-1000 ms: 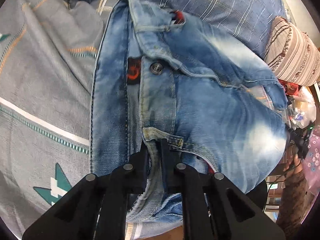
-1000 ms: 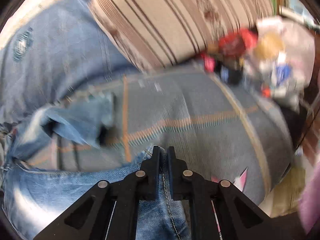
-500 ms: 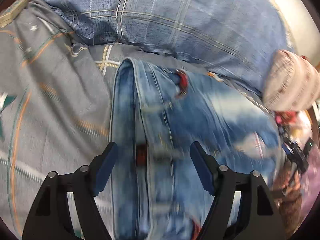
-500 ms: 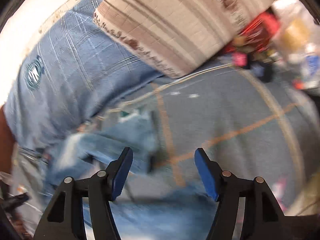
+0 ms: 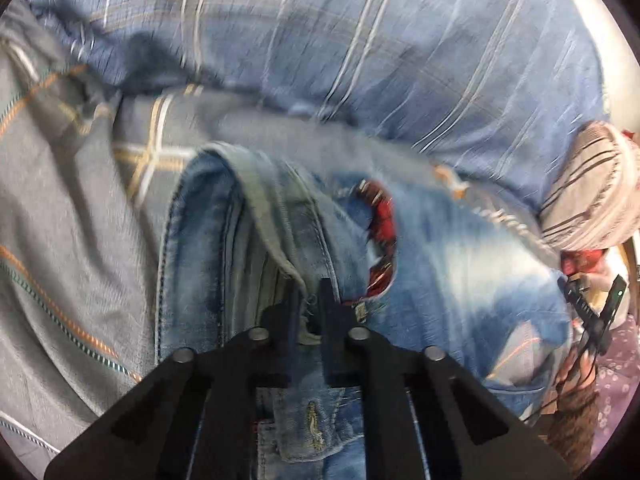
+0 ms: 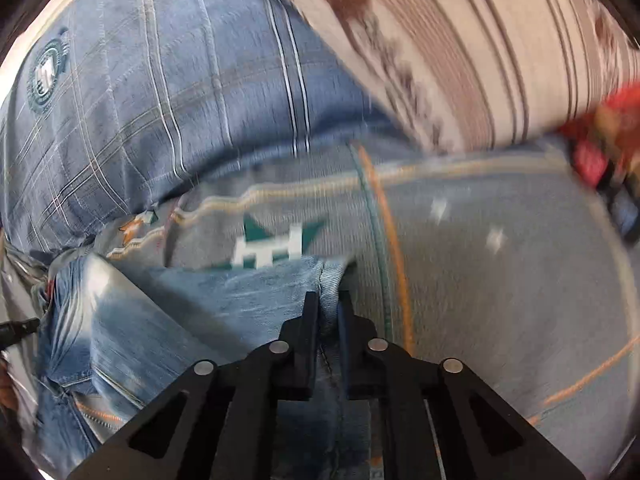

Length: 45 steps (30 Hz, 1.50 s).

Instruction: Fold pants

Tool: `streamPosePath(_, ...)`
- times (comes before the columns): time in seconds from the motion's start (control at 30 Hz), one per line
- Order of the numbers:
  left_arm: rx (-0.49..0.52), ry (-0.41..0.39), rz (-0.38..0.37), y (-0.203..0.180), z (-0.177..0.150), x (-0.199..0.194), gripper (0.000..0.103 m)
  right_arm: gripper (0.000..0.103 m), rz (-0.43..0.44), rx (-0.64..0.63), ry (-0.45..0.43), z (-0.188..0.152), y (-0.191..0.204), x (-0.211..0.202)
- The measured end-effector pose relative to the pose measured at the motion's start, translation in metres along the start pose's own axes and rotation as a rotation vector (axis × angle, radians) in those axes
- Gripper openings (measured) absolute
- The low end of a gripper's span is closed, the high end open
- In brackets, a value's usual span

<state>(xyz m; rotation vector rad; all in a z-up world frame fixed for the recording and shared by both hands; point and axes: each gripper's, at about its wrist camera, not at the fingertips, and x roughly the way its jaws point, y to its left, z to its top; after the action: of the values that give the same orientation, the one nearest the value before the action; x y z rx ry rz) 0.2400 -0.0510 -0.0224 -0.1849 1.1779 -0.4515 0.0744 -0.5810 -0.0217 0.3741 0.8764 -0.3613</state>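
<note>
Faded blue jeans (image 5: 440,280) lie on a grey patterned bedsheet (image 5: 60,220). A pocket gapes and shows red checked lining (image 5: 384,220). My left gripper (image 5: 309,292) has its jaws closing, and the pads pinch a folded denim edge near the waistband. In the right wrist view the jeans (image 6: 160,320) spread to the left. My right gripper (image 6: 328,300) is closing too, with a bunched seam of denim squeezed between its pads at the right edge of the jeans. Both views are blurred by motion.
A blue plaid pillow (image 5: 360,60) lies just beyond the jeans, seen in the right view as the same pillow (image 6: 160,100). A beige striped pillow (image 6: 480,40) sits to the right, with red and dark clutter (image 6: 600,148) beside it. Bare grey sheet (image 6: 500,280) extends rightward.
Both grippers let go of the denim, opened wide while moving toward the pillows, and have shut again on new spots of the jeans further along.
</note>
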Motion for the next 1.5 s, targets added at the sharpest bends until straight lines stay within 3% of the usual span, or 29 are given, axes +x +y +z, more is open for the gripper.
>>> streamPosePath(0.07,-0.009,-0.052,-0.016,-0.003,0.009,-0.009,0.000,0.008,-0.004,0.028,-0.106,0.019,-0.005,-0.023)
streamPosePath(0.13,0.001,-0.078,0.042,-0.008,0.017,-0.006,0.000,0.008,-0.041,0.030,-0.181,0.043,-0.009,-0.035)
streamPosePath(0.23,0.018,-0.016,0.146,-0.008,0.023,0.023,0.000,0.008,-0.114,0.026,-0.127,0.055,-0.012,-0.007)
streamPosePath(0.33,0.003,0.051,0.203,0.002,0.021,0.044,0.000,0.009,-0.182,0.026,-0.039,0.054,-0.015,0.033)
streamPosePath(0.43,-0.042,0.043,0.156,0.011,0.022,0.033,0.000,0.013,-0.202,0.049,0.007,0.048,-0.020,0.048)
streamPosePath(0.5,-0.075,0.028,0.098,0.018,0.023,0.016,0.000,0.014,-0.202,0.082,-0.064,0.046,-0.026,0.023)
streamPosePath(0.53,-0.089,0.015,0.078,0.021,0.023,0.003,0.000,0.016,-0.174,0.111,-0.099,0.044,-0.034,0.006)
streamPosePath(0.6,-0.095,0.003,0.027,0.022,0.015,-0.017,0.008,0.034,-0.087,0.177,-0.146,0.036,-0.048,-0.027)
streamPosePath(0.63,-0.094,0.005,0.004,0.021,0.011,-0.021,0.019,0.038,-0.057,0.201,-0.148,0.031,-0.055,-0.038)
streamPosePath(0.67,-0.095,0.010,-0.017,0.020,0.006,-0.024,0.036,0.048,0.009,0.250,-0.133,0.020,-0.063,-0.050)
streamPosePath(0.7,-0.101,0.018,-0.042,0.020,-0.004,-0.026,0.046,0.056,0.074,0.294,-0.099,0.007,-0.071,-0.056)
streamPosePath(0.73,-0.102,0.027,-0.067,0.018,-0.011,-0.024,0.056,0.057,0.127,0.341,-0.070,-0.004,-0.077,-0.058)
streamPosePath(0.9,-0.087,0.108,-0.119,0.005,-0.044,-0.005,0.056,0.057,0.330,0.512,0.067,-0.061,-0.083,-0.046)
streamPosePath(1.0,-0.072,0.094,-0.075,-0.002,-0.046,-0.004,0.052,0.057,0.368,0.631,0.092,-0.067,-0.088,-0.025)
streamPosePath(1.07,-0.104,0.099,-0.126,-0.005,-0.044,-0.007,0.002,0.057,0.408,0.707,0.109,-0.061,-0.088,-0.002)
streamPosePath(1.1,-0.111,0.109,-0.148,-0.006,-0.043,-0.006,0.000,0.051,0.444,0.735,0.097,-0.057,-0.089,0.005)
streamPosePath(1.13,-0.106,0.104,-0.152,-0.010,-0.043,-0.009,0.000,0.038,0.457,0.743,0.089,-0.054,-0.089,0.010)
streamPosePath(1.17,-0.082,0.088,-0.133,-0.015,-0.045,-0.013,0.000,0.006,0.430,0.714,0.079,-0.045,-0.087,0.009)
streamPosePath(1.3,0.018,0.082,-0.043,-0.030,-0.051,-0.009,0.000,0.005,0.297,0.416,-0.210,-0.011,-0.064,-0.051)
streamPosePath(1.37,0.019,0.134,0.006,-0.029,-0.055,0.009,0.000,0.005,0.202,0.349,-0.183,-0.012,-0.059,-0.050)
streamPosePath(1.5,0.000,0.117,-0.009,-0.023,-0.059,0.009,0.000,0.009,0.095,0.393,0.025,-0.047,-0.078,-0.005)
